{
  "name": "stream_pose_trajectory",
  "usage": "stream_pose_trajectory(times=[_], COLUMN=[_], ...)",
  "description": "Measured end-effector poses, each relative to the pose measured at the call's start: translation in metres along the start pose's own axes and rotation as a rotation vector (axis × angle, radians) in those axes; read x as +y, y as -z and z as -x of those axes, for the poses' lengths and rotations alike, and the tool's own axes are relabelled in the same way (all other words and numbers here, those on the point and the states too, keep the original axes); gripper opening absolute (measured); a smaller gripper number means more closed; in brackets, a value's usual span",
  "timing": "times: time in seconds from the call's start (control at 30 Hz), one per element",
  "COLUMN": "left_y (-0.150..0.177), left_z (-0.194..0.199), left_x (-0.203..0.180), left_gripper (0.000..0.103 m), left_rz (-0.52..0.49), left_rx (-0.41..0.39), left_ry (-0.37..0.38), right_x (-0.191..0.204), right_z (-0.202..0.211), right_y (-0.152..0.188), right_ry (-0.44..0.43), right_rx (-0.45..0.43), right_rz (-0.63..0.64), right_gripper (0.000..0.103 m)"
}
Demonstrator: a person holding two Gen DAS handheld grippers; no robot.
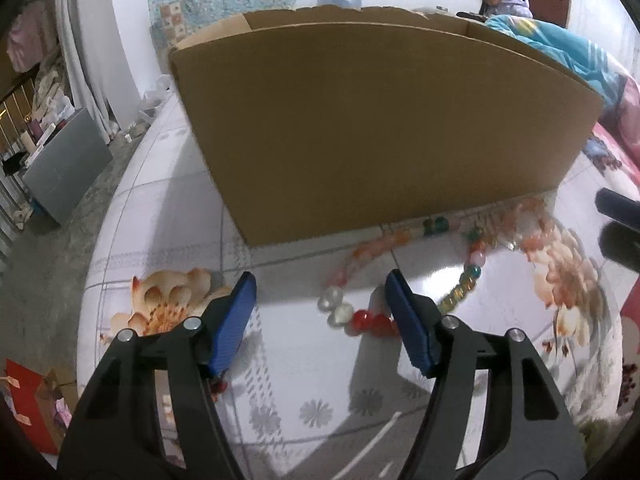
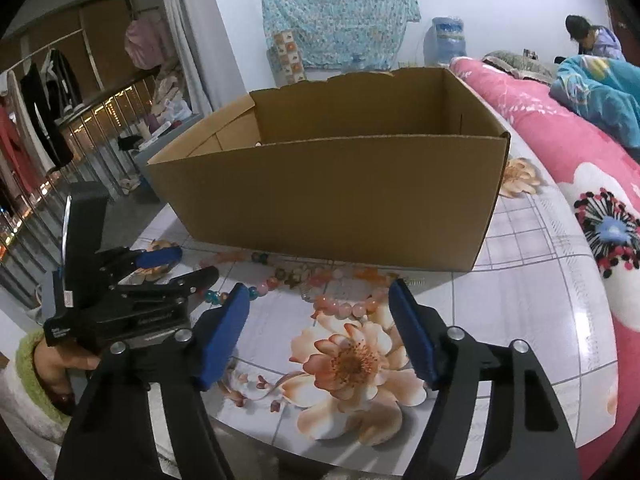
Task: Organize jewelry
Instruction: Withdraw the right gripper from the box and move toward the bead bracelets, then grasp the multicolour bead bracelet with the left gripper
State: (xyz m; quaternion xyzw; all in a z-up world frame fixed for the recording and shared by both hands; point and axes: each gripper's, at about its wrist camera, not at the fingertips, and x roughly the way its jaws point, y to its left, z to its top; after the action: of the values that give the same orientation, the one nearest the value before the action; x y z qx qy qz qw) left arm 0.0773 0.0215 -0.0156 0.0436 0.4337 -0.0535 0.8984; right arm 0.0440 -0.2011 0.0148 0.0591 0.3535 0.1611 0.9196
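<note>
You are barely getting started, as far as the views show: the beaded jewelry (image 1: 400,280) is lying loose on the flowered tablecloth (image 1: 168,216), strung out along the foot of the cardboard box (image 1: 380,128), and nothing is sitting in either claw. The right wrist view is showing only part of the box's inside, and a small pale spot near the near wall's rim is too small to name, so you cannot tell whether any pieces are already inside.

Your left gripper (image 1: 320,300) is hanging wide open just above the table, with the red and white beads lying between and slightly ahead of its blue pads (image 1: 236,320). The pink and green stretch is curving away ahead and to its right, up to the box wall.

Your right gripper (image 2: 318,304) is also standing spread open and holding nothing. A string of pink beads (image 2: 348,308) is lying just ahead between its fingertips, with a tangle of mixed pieces (image 2: 296,274) beyond, close to the box.

Room for moving looks tight. The box wall is rising right ahead of both claws, so lifting anything into it is probably calling for a clear rise over the rim. Your two grippers are working near each other, the left one (image 2: 160,268) sitting just off the right claw's left side. The table edge is curving away to the left of your left claw, and the pink quilt (image 2: 580,184) is pressing against the table on the right.
</note>
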Motion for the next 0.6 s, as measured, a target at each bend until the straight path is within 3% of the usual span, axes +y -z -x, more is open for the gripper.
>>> stream_pose_trajectory(times=[0.23,0.43,0.6], left_y=[0.021,0.034,0.033], left_z=[0.025,0.04,0.036], left_x=[0.023,0.038,0.024], left_gripper=[0.061,0.05,0.037], left_rz=[0.027,0.034,0.026], left_rx=[0.022,0.025,0.014], left_ry=[0.001,0.0,0.012], right_x=[0.001,0.019,0.039], right_z=[-0.014,-0.029,-0.055], right_y=[0.0,-0.004,-0.008], right_ry=[-0.053,-0.131,-0.172], right_rx=[0.037,0.077,0.129], right_rz=[-0.023,0.002,0.046], right_gripper=[0.052,0.042,0.032])
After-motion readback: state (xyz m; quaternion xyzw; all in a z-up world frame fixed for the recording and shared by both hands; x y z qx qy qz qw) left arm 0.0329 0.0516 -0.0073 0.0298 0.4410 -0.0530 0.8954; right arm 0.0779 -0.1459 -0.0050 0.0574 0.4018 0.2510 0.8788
